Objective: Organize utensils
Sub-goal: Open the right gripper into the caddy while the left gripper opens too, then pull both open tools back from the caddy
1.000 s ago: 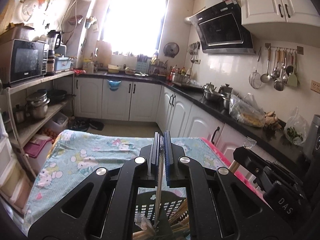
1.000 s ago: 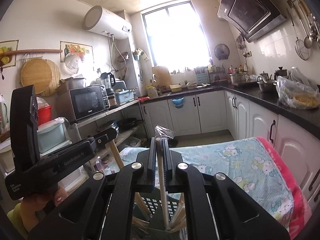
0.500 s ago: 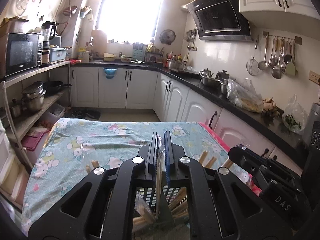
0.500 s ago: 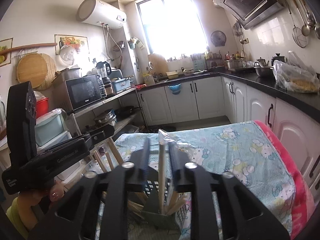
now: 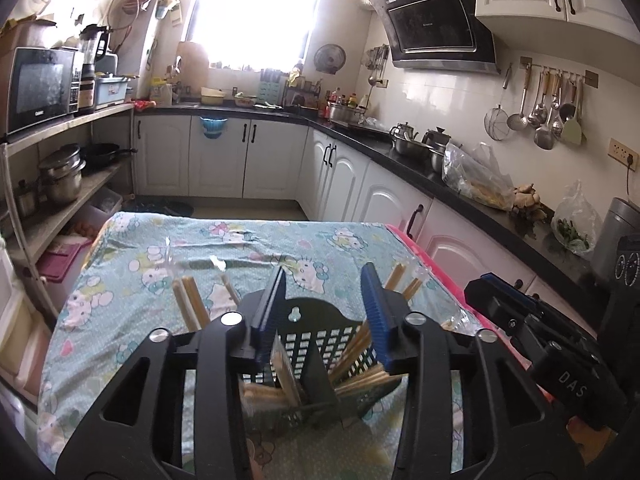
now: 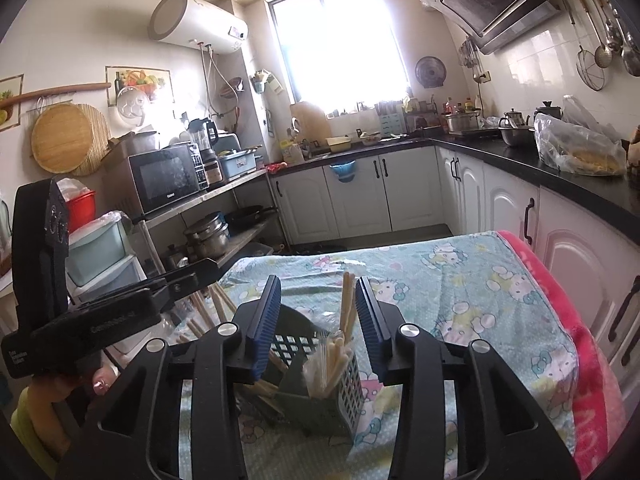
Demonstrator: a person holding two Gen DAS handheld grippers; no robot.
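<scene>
A dark lattice utensil holder (image 5: 316,334) (image 6: 320,392) stands on the table, with several wrapped wooden chopsticks leaning in its compartments. My left gripper (image 5: 323,276) hangs just above it with its jaws opening. A wrapped chopstick pair (image 5: 282,364) lies loose in the holder below its left pad, and no pad touches it. My right gripper (image 6: 318,285) hovers over the holder's other side, its jaws opening too. A pale chopstick pair (image 6: 347,300) stands in the holder with its top between the pads, free of both.
The table wears a blue cartoon-print cloth (image 5: 224,248) with a pink edge (image 6: 576,320) on the right. White cabinets under a black counter (image 5: 440,176) run along the right. A shelf rack with a microwave (image 6: 168,178) and pots stands on the left.
Both grippers were shut on wrapped chopsticks above the holder. They sank toward it, their jaws parted, and the chopsticks now sit in the holder.
</scene>
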